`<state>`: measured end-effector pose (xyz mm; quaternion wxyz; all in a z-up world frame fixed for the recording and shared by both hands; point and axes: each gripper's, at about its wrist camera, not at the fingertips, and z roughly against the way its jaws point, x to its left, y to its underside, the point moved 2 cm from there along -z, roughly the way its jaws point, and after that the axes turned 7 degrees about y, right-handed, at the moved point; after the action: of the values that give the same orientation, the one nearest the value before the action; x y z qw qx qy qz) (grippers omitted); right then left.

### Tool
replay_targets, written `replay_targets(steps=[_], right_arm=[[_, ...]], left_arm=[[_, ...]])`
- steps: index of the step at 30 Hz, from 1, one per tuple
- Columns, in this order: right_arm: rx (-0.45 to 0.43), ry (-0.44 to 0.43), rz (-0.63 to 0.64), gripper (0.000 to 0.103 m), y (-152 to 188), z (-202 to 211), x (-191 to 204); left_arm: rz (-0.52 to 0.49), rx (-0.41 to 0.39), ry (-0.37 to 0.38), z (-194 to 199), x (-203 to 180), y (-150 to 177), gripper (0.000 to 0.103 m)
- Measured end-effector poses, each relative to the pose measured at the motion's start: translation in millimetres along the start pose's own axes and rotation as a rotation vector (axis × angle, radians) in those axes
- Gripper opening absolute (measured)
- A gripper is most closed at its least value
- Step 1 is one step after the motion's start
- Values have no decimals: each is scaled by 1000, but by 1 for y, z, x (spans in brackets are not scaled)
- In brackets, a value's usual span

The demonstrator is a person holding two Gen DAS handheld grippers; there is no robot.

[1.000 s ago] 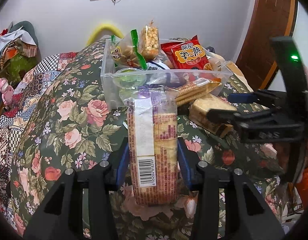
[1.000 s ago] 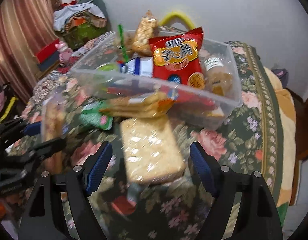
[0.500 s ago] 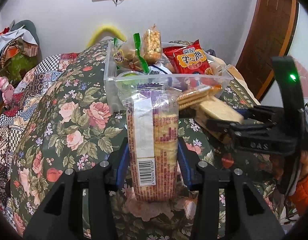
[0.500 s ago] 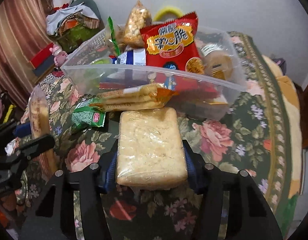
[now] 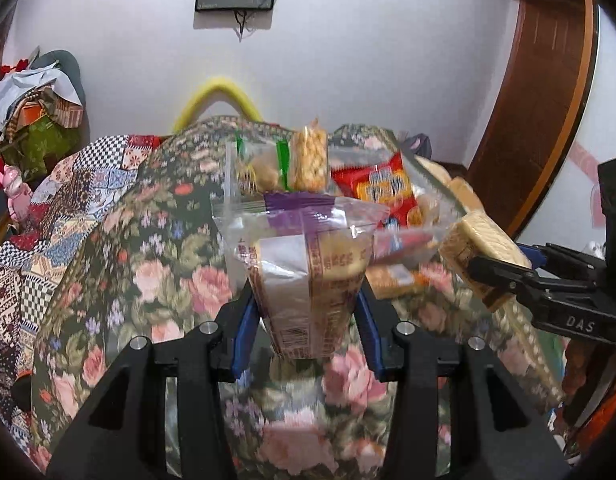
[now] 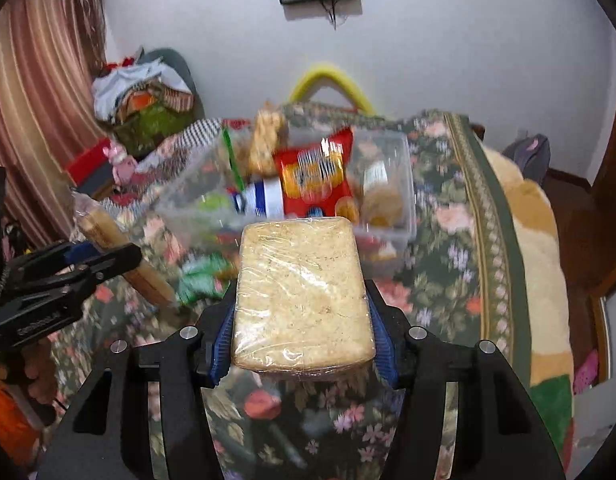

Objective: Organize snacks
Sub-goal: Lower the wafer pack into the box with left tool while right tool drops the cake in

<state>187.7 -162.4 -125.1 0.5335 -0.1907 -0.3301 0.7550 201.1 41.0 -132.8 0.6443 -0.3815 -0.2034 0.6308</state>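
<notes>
My left gripper (image 5: 306, 320) is shut on a tall cracker pack (image 5: 308, 276) with a purple top, held upright above the floral bedspread. My right gripper (image 6: 302, 332) is shut on a flat pale biscuit block (image 6: 302, 288) in clear wrap, lifted off the cloth. Beyond both stands a clear plastic bin (image 6: 404, 184) holding a red chip bag (image 6: 312, 172) and other snacks. The left wrist view shows the right gripper (image 5: 504, 276) with its block (image 5: 480, 240) on the right. The right wrist view shows the left gripper (image 6: 104, 256) with its pack (image 6: 108, 232) on the left.
A green packet (image 6: 200, 276) and an orange-ended cracker pack (image 5: 392, 280) lie on the bedspread (image 5: 108, 280) before the bin. A pile of clothes (image 6: 144, 100) sits at the back left, a yellow arch (image 5: 216, 96) behind the bed, a wooden door (image 5: 540, 100) at right.
The right gripper closed on the biscuit block that lay between its open fingers. Both grippers then rose, lifting their packs off the bedspread, and the bin now appears lower and farther.
</notes>
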Motion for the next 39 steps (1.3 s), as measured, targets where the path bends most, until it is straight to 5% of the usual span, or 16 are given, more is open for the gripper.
replay_targets(steps=[16, 24, 39], right_arm=[[-73, -32, -12, 53, -53, -39, 30], [-28, -21, -1, 53, -67, -74, 42], [32, -45, 11, 56, -69, -99, 45]], left_arm=[[-8, -37, -39, -30, 22, -68, 45], [-12, 69, -37, -76, 39, -72, 45], [43, 91, -23, -98, 52, -70, 45]])
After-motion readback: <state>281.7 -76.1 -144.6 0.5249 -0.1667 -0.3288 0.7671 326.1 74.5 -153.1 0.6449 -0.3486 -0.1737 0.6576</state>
